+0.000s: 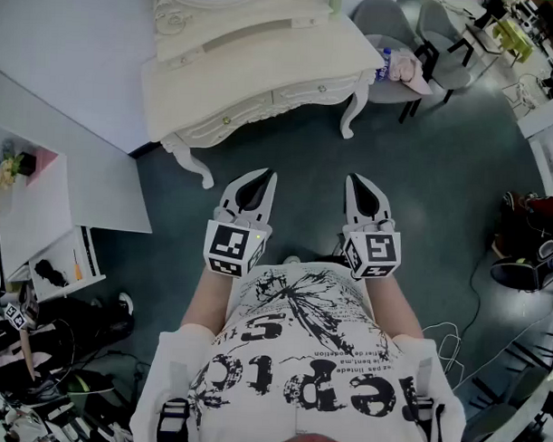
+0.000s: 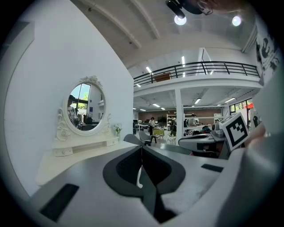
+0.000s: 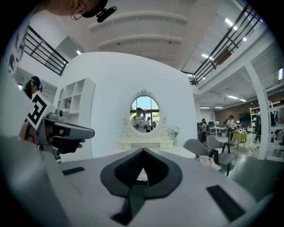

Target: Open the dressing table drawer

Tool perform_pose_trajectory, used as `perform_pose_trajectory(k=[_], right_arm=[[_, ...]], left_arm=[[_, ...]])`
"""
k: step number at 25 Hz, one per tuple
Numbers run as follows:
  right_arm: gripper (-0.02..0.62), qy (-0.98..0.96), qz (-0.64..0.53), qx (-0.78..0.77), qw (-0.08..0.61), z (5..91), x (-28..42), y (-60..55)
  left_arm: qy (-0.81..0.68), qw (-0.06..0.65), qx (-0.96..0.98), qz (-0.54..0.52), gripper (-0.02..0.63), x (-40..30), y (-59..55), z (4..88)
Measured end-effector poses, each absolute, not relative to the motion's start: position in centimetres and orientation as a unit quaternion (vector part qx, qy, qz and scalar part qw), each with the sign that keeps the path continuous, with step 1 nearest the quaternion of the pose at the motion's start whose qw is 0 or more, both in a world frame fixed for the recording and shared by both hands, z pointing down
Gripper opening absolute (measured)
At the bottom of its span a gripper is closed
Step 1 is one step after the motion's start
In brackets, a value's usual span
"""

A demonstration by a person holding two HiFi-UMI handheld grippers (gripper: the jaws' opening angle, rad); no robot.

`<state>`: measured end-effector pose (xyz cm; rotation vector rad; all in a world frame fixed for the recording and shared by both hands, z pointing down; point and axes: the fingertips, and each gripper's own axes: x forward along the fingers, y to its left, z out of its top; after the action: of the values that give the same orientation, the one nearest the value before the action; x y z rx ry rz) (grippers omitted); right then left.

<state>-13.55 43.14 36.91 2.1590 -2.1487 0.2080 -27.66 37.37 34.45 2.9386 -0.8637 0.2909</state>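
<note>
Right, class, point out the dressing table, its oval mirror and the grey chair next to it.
dressing table (image 1: 264,68), head view, on the bare tabletop.
mirror (image 3: 144,108), right gripper view, on the middle of the glass.
grey chair (image 3: 197,147), right gripper view, on the backrest.

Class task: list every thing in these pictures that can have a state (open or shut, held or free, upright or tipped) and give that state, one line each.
dressing table: standing upright.
drawers: closed, nothing touching them.
oval mirror: upright on the table top.
left gripper: shut, empty, short of the table.
right gripper: shut, empty, short of the table.
grey chair: upright beside the table, things lying on its seat.
</note>
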Motion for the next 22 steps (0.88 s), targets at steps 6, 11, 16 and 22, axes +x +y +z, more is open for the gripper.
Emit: perform_pose_trajectory(k=[6, 11, 16, 22], right_arm=[[0.017, -0.701, 0.067, 0.709, 0.045, 37.2, -13.8, 42.9], [0.017, -0.697, 0.070, 0.712, 0.045, 37.3, -13.9, 42.8], [0.017, -0.680, 0.084, 0.727, 0.040, 37.8, -13.3, 42.2], [0.017, -0.685, 0.090, 0.721, 0.052, 38.7, -13.1, 41.2]], left_arm=[[-0.278, 0.033, 0.956, 0.090, 0.020, -27.7, 37.2, 34.6], [-0.275, 0.034, 0.957, 0.088, 0.020, -27.8, 37.1, 34.6], [-0.272, 0.039, 0.957, 0.089, 0.020, -28.0, 36.5, 34.8], [-0.270, 0.054, 0.957, 0.094, 0.019, -27.3, 35.5, 36.1]])
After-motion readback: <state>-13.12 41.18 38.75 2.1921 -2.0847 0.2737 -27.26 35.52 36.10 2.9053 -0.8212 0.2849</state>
